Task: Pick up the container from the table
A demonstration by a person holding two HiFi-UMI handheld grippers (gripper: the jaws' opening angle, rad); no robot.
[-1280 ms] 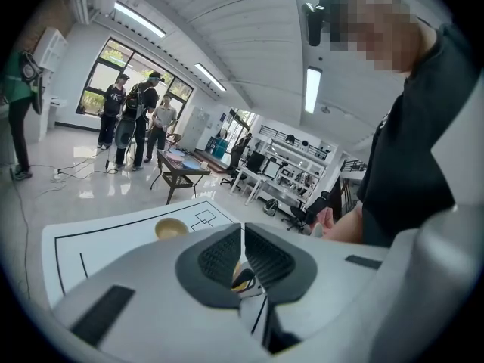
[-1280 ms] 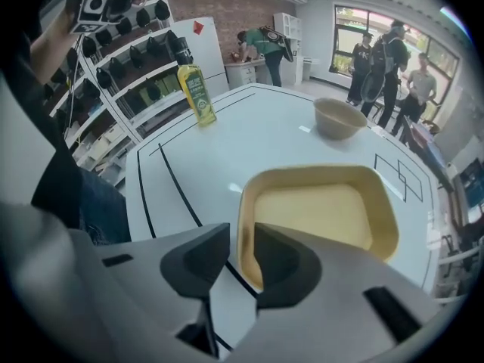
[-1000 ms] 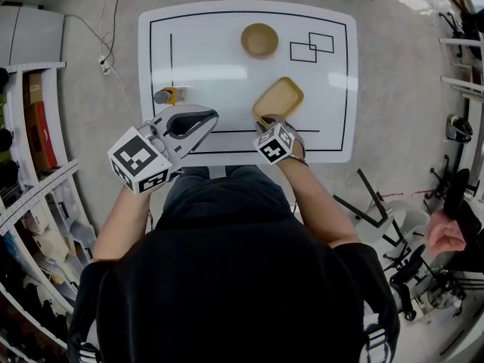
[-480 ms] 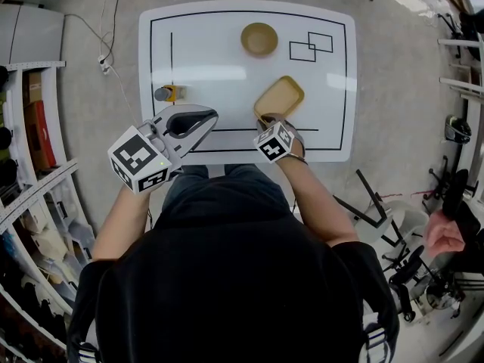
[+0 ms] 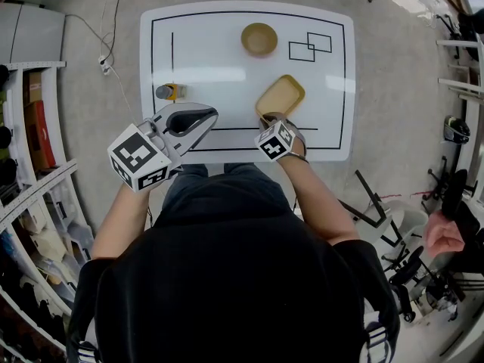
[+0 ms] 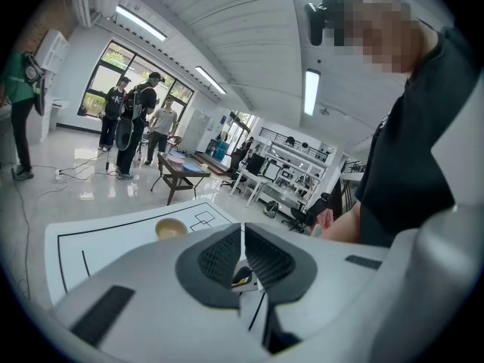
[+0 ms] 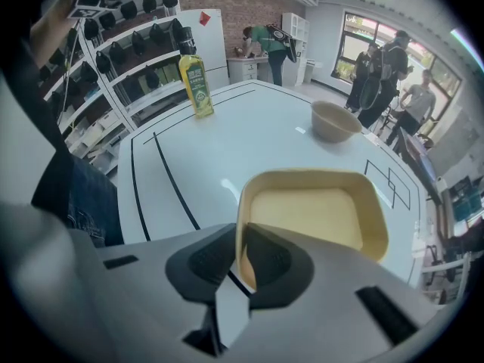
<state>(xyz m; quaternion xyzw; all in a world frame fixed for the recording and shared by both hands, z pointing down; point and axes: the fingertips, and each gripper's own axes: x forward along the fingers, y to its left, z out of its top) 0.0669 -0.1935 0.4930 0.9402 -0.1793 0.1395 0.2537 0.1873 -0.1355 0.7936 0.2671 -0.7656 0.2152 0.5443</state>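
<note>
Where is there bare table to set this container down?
Free: the wide middle stretch between the oil bottle and the container; the far-left corner beside the bowl; the right side, between the drawn rectangles and the near edge. Crowded: the near-left edge, where the left gripper hovers.

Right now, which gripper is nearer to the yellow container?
Right. The right gripper has just been closing its jaws on the near wall of the container; the left gripper, shut, is apart from it, to its left.
</note>
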